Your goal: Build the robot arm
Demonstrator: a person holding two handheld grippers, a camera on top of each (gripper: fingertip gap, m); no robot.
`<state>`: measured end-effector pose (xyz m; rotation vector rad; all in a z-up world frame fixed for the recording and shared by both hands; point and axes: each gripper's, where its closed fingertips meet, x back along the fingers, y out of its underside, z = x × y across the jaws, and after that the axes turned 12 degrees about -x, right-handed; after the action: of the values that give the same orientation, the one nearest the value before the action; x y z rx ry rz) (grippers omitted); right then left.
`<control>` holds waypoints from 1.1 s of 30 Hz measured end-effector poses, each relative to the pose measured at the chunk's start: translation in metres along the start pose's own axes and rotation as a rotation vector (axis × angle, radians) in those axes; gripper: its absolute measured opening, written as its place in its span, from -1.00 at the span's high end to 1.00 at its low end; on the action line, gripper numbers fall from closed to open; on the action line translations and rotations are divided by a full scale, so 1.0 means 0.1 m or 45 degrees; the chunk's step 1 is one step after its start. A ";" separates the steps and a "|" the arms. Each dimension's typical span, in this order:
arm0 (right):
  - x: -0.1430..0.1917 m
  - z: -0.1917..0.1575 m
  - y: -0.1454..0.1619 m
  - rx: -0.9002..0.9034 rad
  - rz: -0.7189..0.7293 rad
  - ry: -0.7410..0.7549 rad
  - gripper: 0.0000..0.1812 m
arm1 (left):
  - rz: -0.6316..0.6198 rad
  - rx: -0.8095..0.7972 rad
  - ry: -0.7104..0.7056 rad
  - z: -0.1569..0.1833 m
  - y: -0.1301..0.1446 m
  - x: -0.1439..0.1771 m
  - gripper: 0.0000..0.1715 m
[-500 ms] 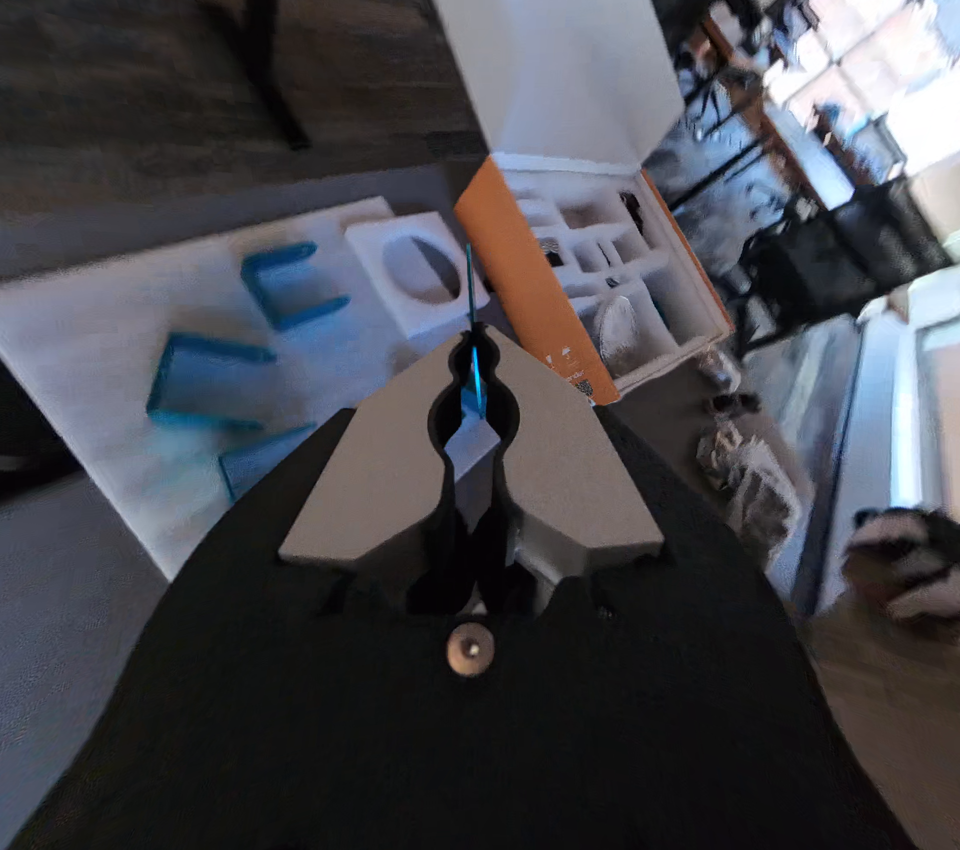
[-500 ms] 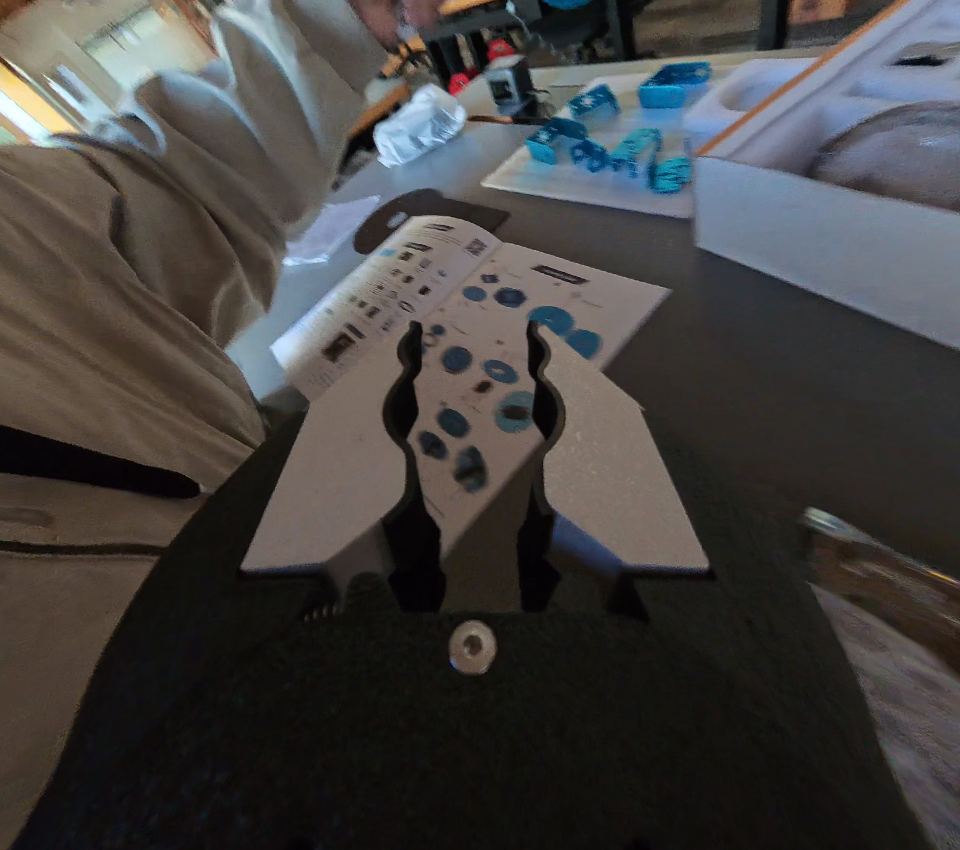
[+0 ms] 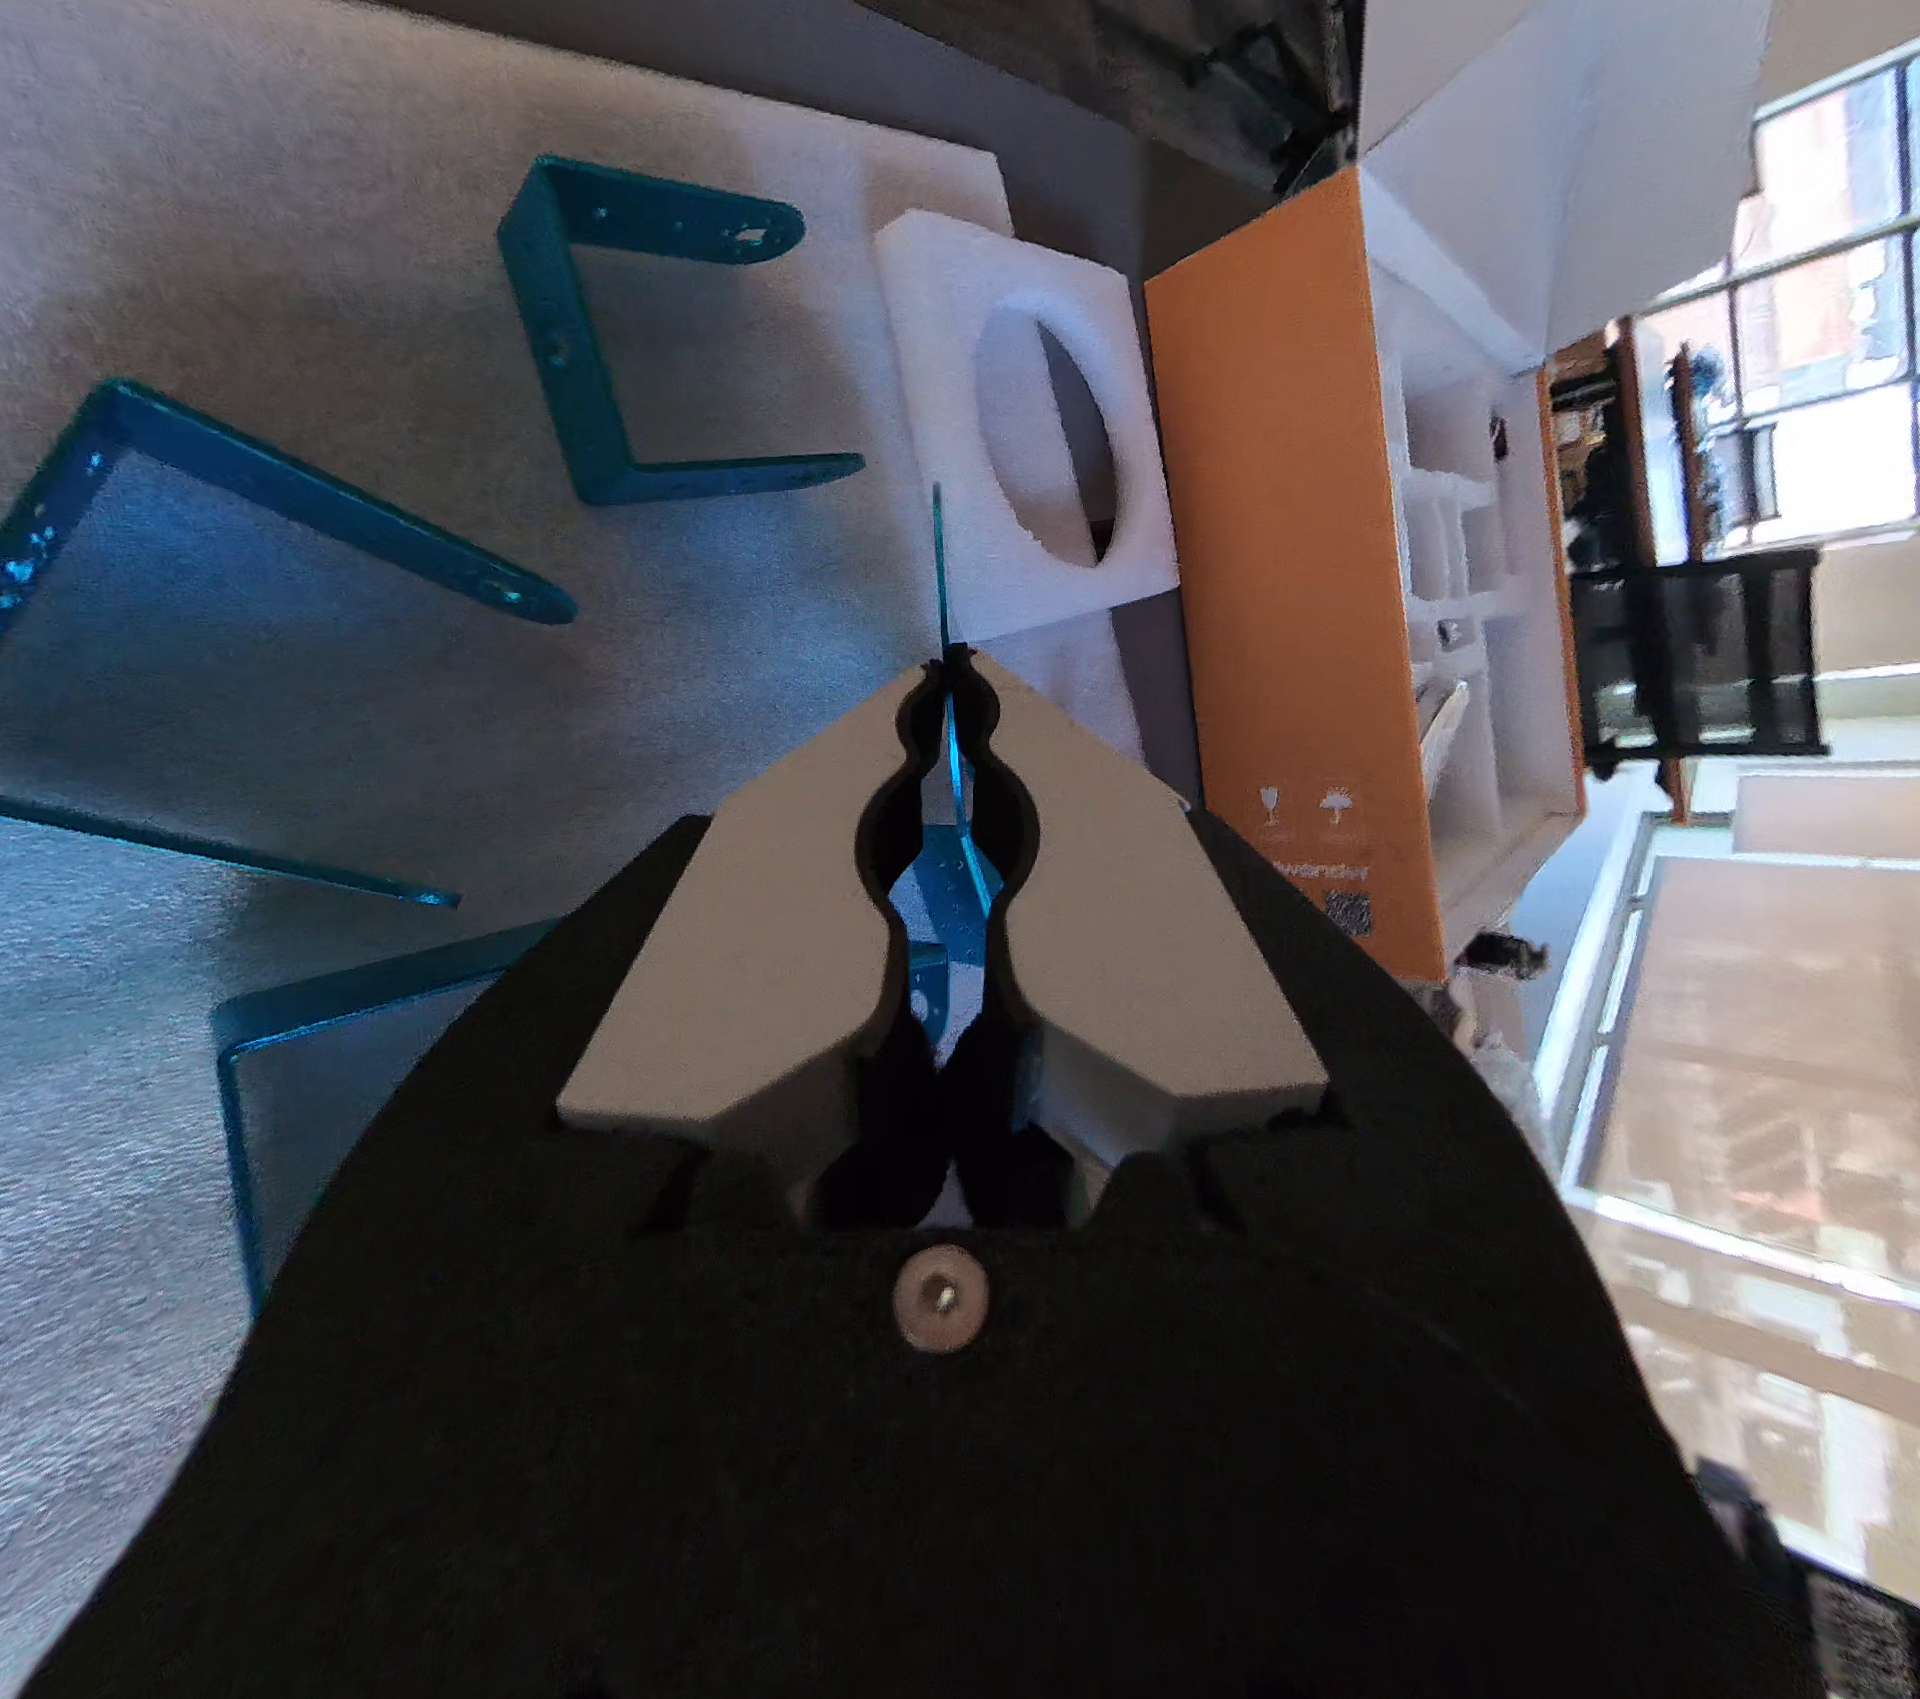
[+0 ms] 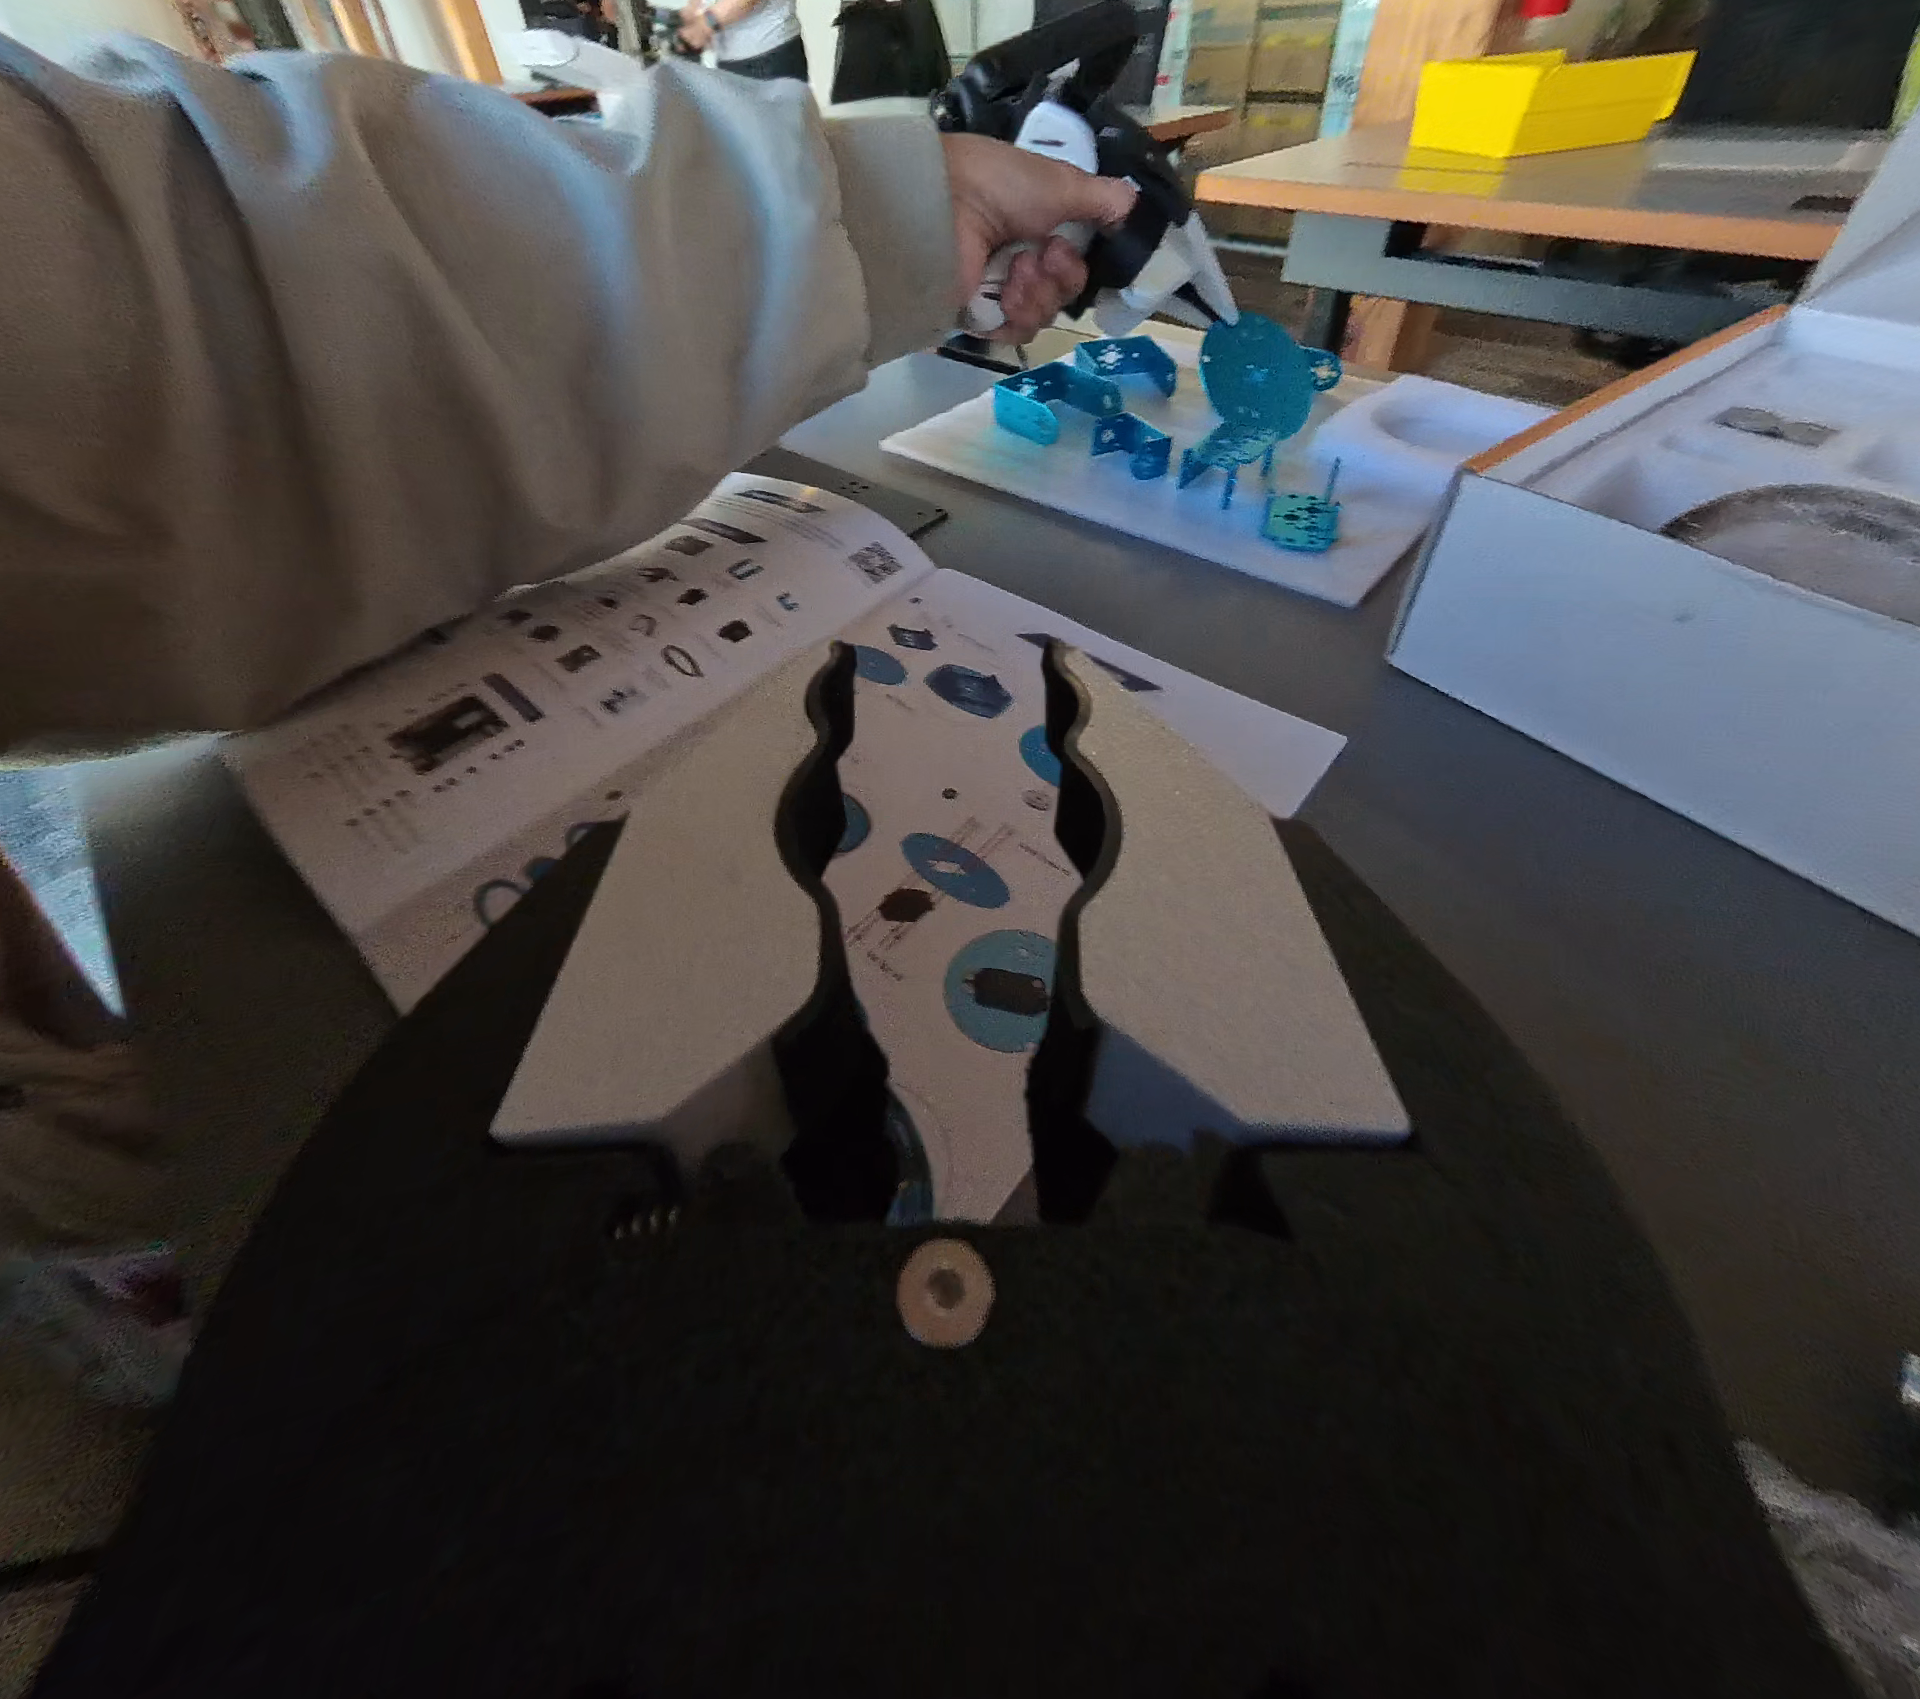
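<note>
Pinching a thin blue metal plate [image 3: 940, 579] edge-on at its fingertips, the left gripper [image 3: 951, 662] sits in the centre of its own view, jaws pressed together on the plate. In the right wrist view the same plate [image 4: 1252, 387] shows as a round disc with small tabs, held upright in the upper middle of the frame above a white foam sheet [image 4: 1351, 569]. A hand [image 4: 1023, 236] in a beige sleeve [image 4: 416, 361] grips the tool's handle.

On the foam sheet, left of centre in the left wrist view, lie several blue U-shaped brackets [image 3: 613, 330]. Just beyond the plate's tip stands a white foam block [image 3: 1023, 444] with a round hole, and right of it an open box [image 3: 1288, 558] with an orange side and white compartments.

The right gripper [image 4: 948, 662] hangs low in its view with jaws apart and nothing between them, above an open booklet [image 4: 727, 610] lying flat on the dark desk [image 4: 1558, 922]. A yellow tray [image 4: 1538, 101] rests on another desk at the upper right.
</note>
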<state>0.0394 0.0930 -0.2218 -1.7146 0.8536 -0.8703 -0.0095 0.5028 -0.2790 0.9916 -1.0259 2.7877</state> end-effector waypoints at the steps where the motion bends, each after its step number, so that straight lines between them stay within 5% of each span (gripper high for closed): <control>1: -0.01 0.03 0.04 0.000 0.015 0.007 0.62 | 0.012 0.030 0.000 -0.03 0.00 -0.02 1.00; 8: -0.08 0.16 0.30 -0.077 -0.003 -0.057 0.62 | -0.066 0.075 -0.085 -0.25 0.14 -0.05 0.98; 16: -0.05 0.12 0.24 -0.146 0.028 -0.146 0.62 | -0.426 -0.271 -0.331 -0.43 0.46 -0.03 0.76; 24: -0.07 0.10 0.27 -0.151 0.004 -0.161 0.62 | -0.385 -0.526 -0.468 -0.42 -0.11 0.00 0.39; 27: -0.08 0.09 0.30 -0.147 -0.012 -0.168 0.62 | -0.401 -0.394 -0.506 -0.55 -0.31 -0.23 0.43; 30: -0.08 0.10 0.29 -0.148 -0.008 -0.164 0.62 | -0.439 -0.377 -0.685 -0.81 -0.48 -0.31 0.74; 33: -0.07 0.11 0.30 -0.154 -0.007 -0.160 0.62 | -0.576 -0.353 -0.650 -0.85 -0.39 -0.43 0.95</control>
<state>0.0411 0.0961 -0.2538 -1.8564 0.8312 -0.7182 -0.0143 0.5923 -0.3303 1.6808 -1.0193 2.0143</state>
